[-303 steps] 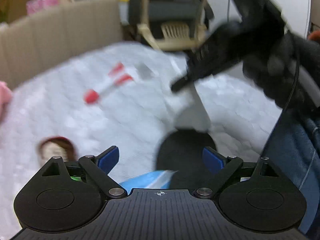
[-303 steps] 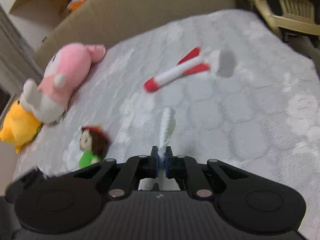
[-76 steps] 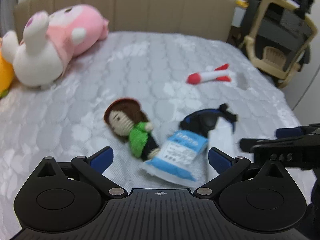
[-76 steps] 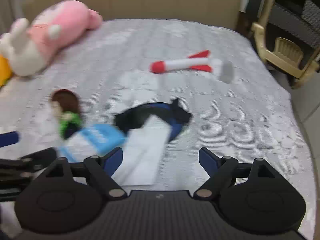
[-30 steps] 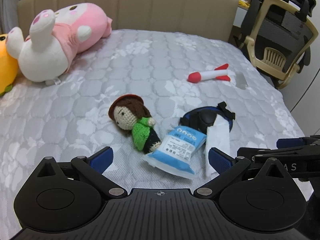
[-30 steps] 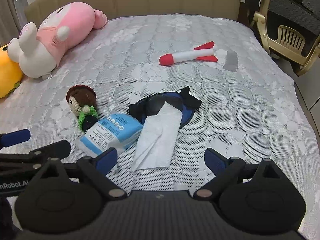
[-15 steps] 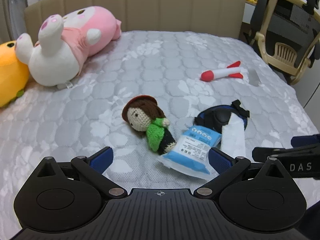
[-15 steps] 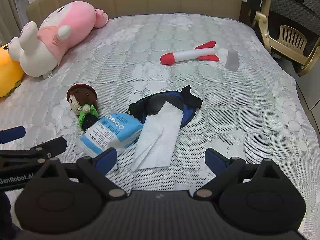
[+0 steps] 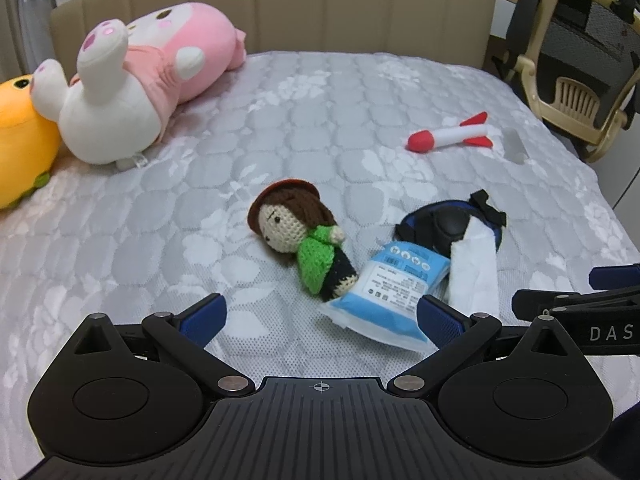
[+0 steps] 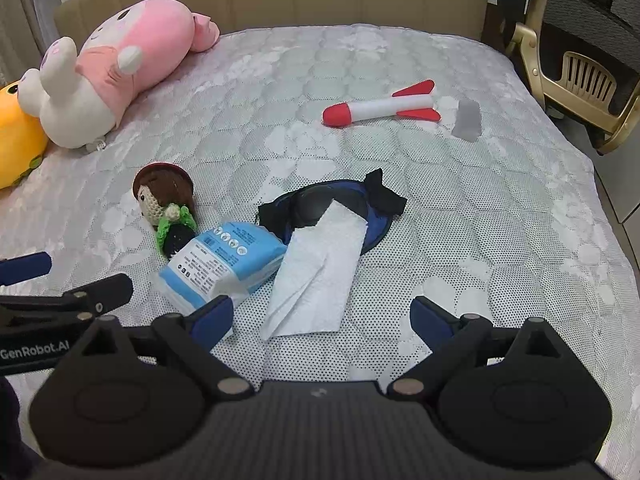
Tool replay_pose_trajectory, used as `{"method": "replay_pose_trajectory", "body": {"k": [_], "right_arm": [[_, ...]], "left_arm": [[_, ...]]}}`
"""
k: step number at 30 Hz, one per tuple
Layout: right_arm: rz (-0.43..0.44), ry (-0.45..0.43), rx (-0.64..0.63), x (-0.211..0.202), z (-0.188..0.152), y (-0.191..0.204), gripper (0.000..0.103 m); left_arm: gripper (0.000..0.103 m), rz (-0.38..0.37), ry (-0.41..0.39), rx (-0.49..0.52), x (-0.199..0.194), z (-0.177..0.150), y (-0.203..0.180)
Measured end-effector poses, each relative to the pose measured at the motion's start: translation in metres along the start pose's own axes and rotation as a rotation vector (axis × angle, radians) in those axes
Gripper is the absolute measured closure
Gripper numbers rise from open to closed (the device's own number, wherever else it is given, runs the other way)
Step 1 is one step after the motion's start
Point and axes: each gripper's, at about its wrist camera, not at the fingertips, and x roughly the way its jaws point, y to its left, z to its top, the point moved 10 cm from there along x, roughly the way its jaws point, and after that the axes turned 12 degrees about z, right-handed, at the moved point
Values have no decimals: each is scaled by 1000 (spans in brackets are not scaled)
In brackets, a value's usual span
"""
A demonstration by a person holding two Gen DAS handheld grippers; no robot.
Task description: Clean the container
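A flat dark blue-and-black container (image 10: 320, 204) lies on the grey quilted bed (image 10: 500, 220), also in the left wrist view (image 9: 444, 222). A white tissue (image 10: 320, 272) lies draped over its near edge, also in the left wrist view (image 9: 476, 268). A blue-and-white wipes pack (image 10: 222, 262) lies to its left, also in the left wrist view (image 9: 394, 292). My left gripper (image 9: 320, 314) is open and empty, held above the bed in front of the pack. My right gripper (image 10: 322, 314) is open and empty just in front of the tissue.
A crocheted doll (image 9: 300, 236) lies beside the pack. A red-and-white toy rocket (image 10: 380, 110) and a small grey piece (image 10: 466, 120) lie farther back. A pink plush (image 9: 152, 76) and a yellow plush (image 9: 20, 148) lie at the left. Chairs (image 9: 576, 60) stand beyond the bed's right edge.
Ten seconds ago my right gripper was shut on the tissue; now the tissue lies on the container and both grippers are open. In the last second the left gripper drifted back and left.
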Motion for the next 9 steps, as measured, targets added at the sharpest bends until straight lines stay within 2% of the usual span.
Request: {"method": "replay_pose_trajectory", "body": {"k": [9], "right_arm": [[7, -3, -13, 0, 0, 1, 7]], "left_arm": [[0, 22, -11, 12, 1, -1, 1]]}}
